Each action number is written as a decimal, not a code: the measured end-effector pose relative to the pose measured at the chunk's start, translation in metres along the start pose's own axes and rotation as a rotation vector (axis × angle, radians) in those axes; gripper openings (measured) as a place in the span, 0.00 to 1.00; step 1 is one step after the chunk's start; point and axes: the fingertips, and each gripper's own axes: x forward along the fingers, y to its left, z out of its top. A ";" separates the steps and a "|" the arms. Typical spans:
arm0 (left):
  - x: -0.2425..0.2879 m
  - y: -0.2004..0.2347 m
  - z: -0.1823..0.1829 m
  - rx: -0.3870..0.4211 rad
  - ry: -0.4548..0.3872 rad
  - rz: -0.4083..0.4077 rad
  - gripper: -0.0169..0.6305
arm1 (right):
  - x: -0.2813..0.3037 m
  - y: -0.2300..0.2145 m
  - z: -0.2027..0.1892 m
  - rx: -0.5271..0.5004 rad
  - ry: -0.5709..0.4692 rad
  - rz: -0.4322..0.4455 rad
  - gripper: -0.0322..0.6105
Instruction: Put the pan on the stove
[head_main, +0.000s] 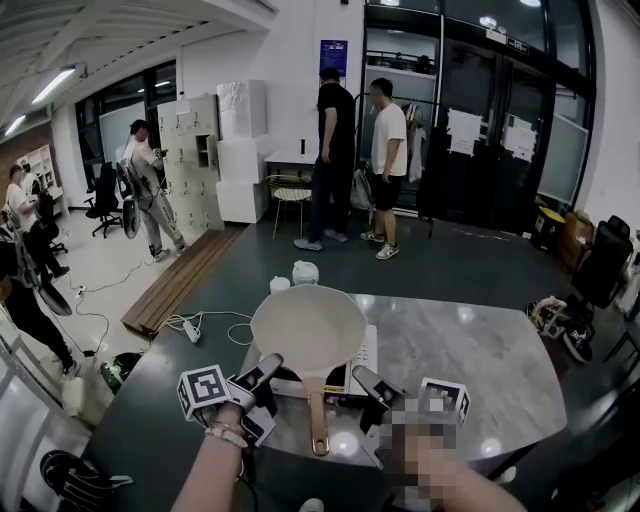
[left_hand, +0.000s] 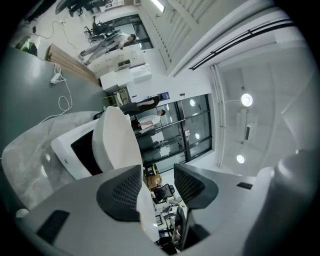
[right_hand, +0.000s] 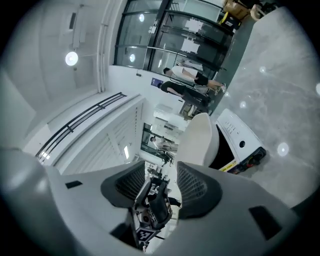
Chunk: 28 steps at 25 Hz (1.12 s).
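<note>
A cream pan (head_main: 308, 328) sits on the white stove (head_main: 362, 360) on the marble table (head_main: 470, 355). Its long handle (head_main: 318, 418) points back toward me. My left gripper (head_main: 262, 385) is just left of the handle and my right gripper (head_main: 375, 392) just right of it, both a short way off. In the left gripper view the left gripper (left_hand: 157, 182) is open, and past its jaws I see the pan (left_hand: 116, 142) edge-on, the pale handle (left_hand: 144, 215) and the stove (left_hand: 75, 150). The right gripper (right_hand: 162, 182) is open too, facing the left gripper's marker cube (right_hand: 146, 235), with the pan (right_hand: 199, 142) off to the right.
Two small white containers (head_main: 305, 272) stand at the table's far edge. A power strip with cable (head_main: 192, 328) lies on the floor to the left, beside a wooden platform (head_main: 175, 285). Two people (head_main: 385, 165) stand by the glass doors, others at the far left.
</note>
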 end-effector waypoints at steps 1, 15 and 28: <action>0.000 -0.004 0.003 0.011 -0.009 -0.011 0.34 | 0.000 0.002 0.004 -0.003 -0.014 0.012 0.34; -0.001 -0.045 0.028 0.457 -0.039 0.040 0.04 | 0.017 0.015 0.022 -0.379 -0.011 -0.014 0.09; -0.018 -0.066 0.051 1.019 -0.185 0.169 0.04 | 0.007 0.026 0.047 -0.943 -0.099 -0.103 0.09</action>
